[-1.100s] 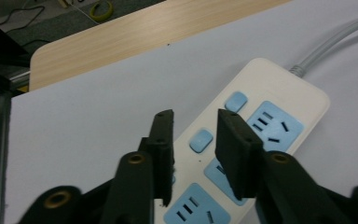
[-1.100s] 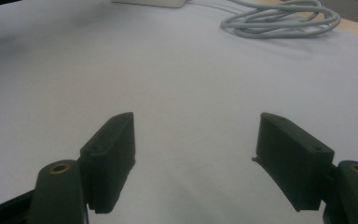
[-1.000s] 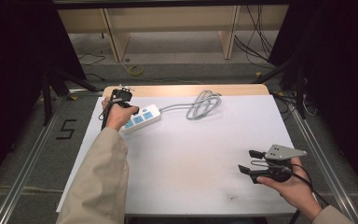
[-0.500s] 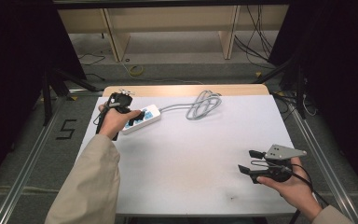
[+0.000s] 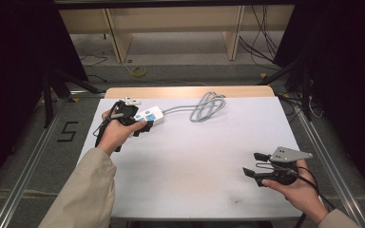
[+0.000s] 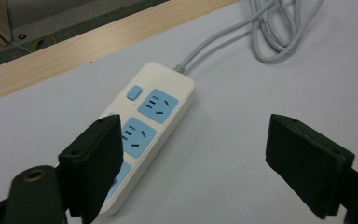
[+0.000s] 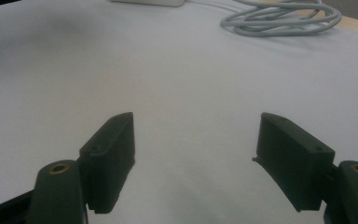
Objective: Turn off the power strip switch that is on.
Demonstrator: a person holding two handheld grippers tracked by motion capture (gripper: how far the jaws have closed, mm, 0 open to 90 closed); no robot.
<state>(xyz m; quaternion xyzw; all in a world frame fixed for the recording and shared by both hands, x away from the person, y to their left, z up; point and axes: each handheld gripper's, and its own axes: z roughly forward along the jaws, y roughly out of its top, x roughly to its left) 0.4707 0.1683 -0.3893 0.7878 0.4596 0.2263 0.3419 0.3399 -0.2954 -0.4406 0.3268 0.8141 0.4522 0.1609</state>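
The white power strip (image 5: 148, 116) lies at the table's (image 5: 195, 190) far left, its grey cable (image 5: 206, 105) coiled beside it. The left gripper (image 6: 193, 154) – jaws just opened wide, nothing between them – hangs just over the strip's near end. The right gripper (image 7: 196, 158), spread and empty, sits well apart near the front.

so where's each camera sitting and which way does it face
High view: above the person's side, looking forward and down on the table; both forearms and hands show.
Left gripper view: rides the left gripper, facing the power strip; its open jaws show.
Right gripper view: rides the right gripper, low over the table; open jaws show.
All share the coiled cable.
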